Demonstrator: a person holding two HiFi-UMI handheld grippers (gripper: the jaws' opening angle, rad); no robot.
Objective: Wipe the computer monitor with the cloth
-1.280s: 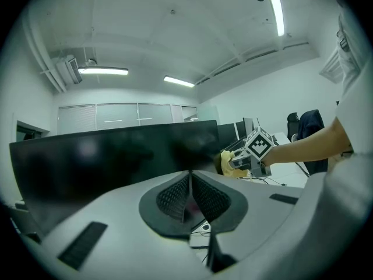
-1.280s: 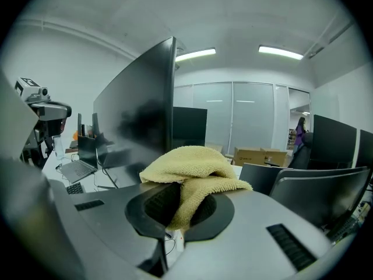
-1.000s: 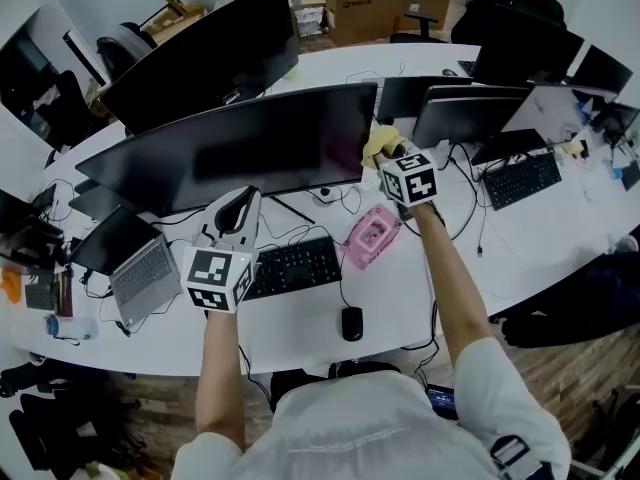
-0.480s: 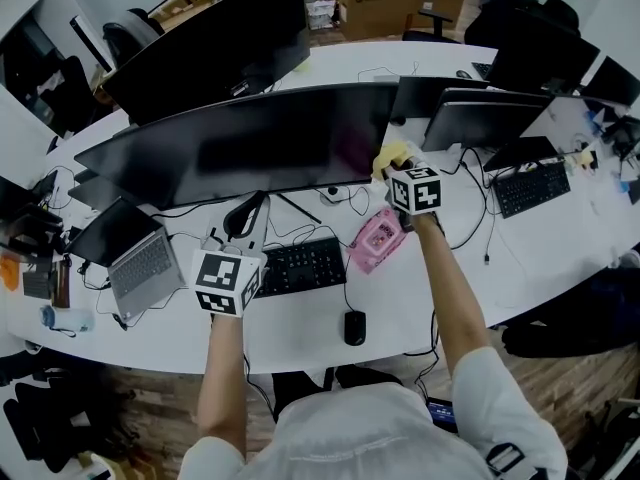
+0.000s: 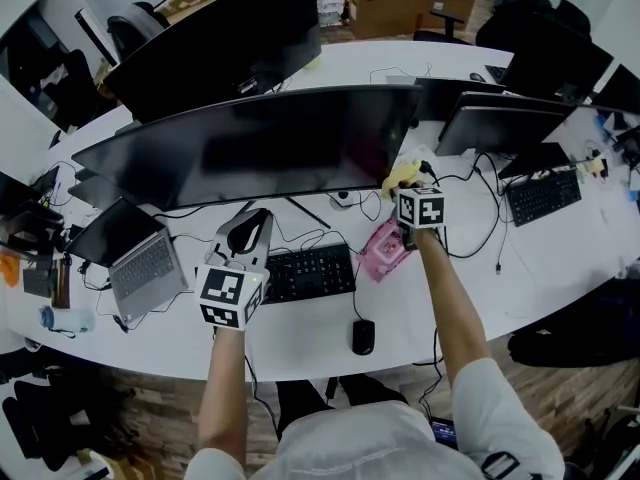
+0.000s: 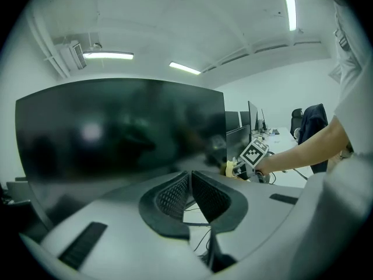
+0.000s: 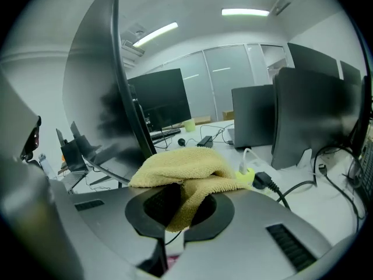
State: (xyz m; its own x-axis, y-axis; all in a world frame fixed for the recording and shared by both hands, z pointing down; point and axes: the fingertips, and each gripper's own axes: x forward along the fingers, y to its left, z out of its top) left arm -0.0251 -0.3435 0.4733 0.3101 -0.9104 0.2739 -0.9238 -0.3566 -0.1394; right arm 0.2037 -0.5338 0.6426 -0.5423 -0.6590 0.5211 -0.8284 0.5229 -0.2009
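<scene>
The wide curved computer monitor [image 5: 250,143] stands across the desk, its screen dark. My right gripper [image 5: 408,186] is shut on a yellow cloth [image 5: 400,175] and holds it at the screen's lower right corner. In the right gripper view the cloth [image 7: 180,168] drapes over the jaws of the right gripper [image 7: 183,200], beside the monitor's edge [image 7: 125,109]. My left gripper [image 5: 250,230] hovers over the desk below the screen's middle. In its own view the left gripper [image 6: 189,182] is shut with nothing in it, and faces the monitor [image 6: 116,127].
A keyboard [image 5: 305,271], a mouse [image 5: 362,336] and a pink object [image 5: 383,248] lie in front of the monitor, amid loose cables. A laptop [image 5: 140,263] sits at the left. More monitors [image 5: 500,123] stand at the right, and another big monitor [image 5: 220,43] behind.
My right gripper has carried the cloth a little down the screen's right edge, to its lower corner. The left gripper has stayed shut below the screen.
</scene>
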